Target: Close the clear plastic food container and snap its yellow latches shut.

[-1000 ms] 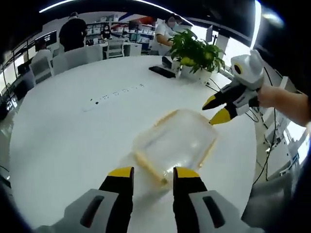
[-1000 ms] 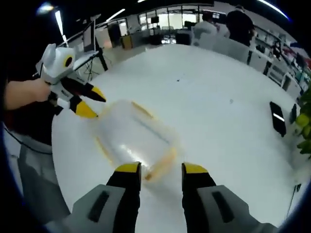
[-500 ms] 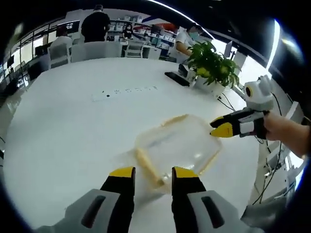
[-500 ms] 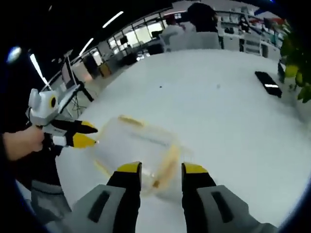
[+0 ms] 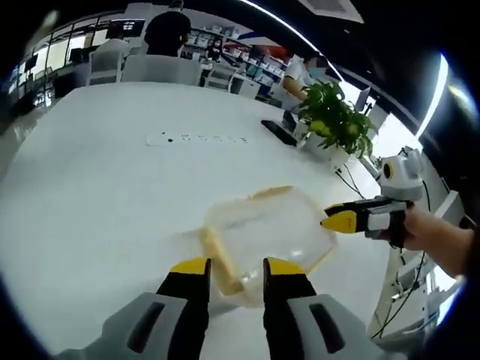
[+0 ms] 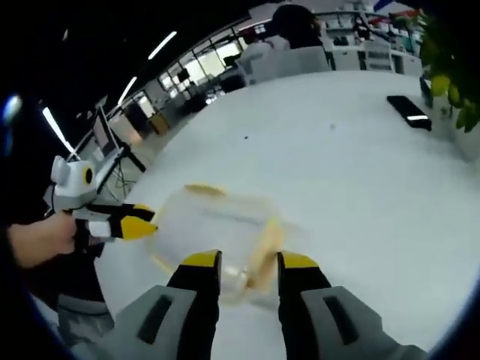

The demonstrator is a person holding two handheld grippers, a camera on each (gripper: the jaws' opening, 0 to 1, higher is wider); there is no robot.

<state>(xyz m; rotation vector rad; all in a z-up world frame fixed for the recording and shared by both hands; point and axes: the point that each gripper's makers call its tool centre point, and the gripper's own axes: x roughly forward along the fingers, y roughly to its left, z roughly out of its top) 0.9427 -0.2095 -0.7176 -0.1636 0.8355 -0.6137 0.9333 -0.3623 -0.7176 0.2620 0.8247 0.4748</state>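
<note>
In the left gripper view, the left gripper (image 5: 232, 271) has its yellow-tipped jaws parted, with a gap between them. The clear plastic container (image 5: 264, 235) sits on the white table (image 5: 90, 195) just ahead of the tips, its near yellow latch (image 5: 220, 259) lying in line with that gap. Whether the tips touch the latch is hard to tell. The right gripper (image 5: 339, 220) comes in from the right, held by a hand (image 5: 420, 232), its jaws drawn together and the tip at the container's far right edge. Farther off stand a potted plant (image 5: 335, 124) and a dark phone (image 5: 281, 133).

In the right gripper view, the right gripper (image 6: 248, 264) shows spread jaws, the blurred container (image 6: 217, 232) straight ahead of them. The left gripper (image 6: 135, 223) reaches its far left side, jaws close together.
</note>
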